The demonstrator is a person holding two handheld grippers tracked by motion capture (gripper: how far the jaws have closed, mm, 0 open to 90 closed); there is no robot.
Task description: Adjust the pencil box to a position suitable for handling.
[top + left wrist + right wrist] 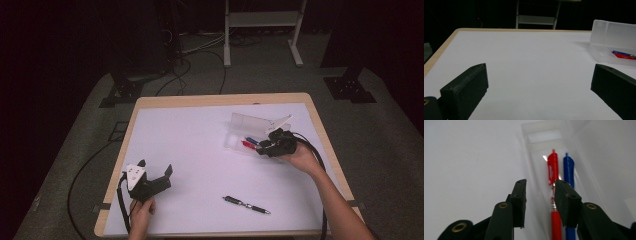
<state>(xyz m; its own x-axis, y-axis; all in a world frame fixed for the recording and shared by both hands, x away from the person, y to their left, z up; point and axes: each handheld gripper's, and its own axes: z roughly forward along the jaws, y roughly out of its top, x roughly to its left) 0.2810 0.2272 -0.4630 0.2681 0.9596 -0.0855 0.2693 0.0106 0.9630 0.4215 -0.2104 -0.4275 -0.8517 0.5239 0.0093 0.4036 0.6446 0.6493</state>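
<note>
text: none legible | labels: none | checked: red pen (553, 167), blue pen (568, 167), clear case (239, 142)

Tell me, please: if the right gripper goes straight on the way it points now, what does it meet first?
Probably the floor of the clear case, just left of the red pen. The right gripper hangs open above it; depth is uncertain.

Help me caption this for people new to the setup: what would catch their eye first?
Most striking is the clear plastic case lying open at the table's right, with a red pen and a blue pen side by side inside. The right gripper hovers over the case, jaws apart with nothing between them. A black pen lies alone near the front edge, and the left gripper rests open at the front left.
</note>
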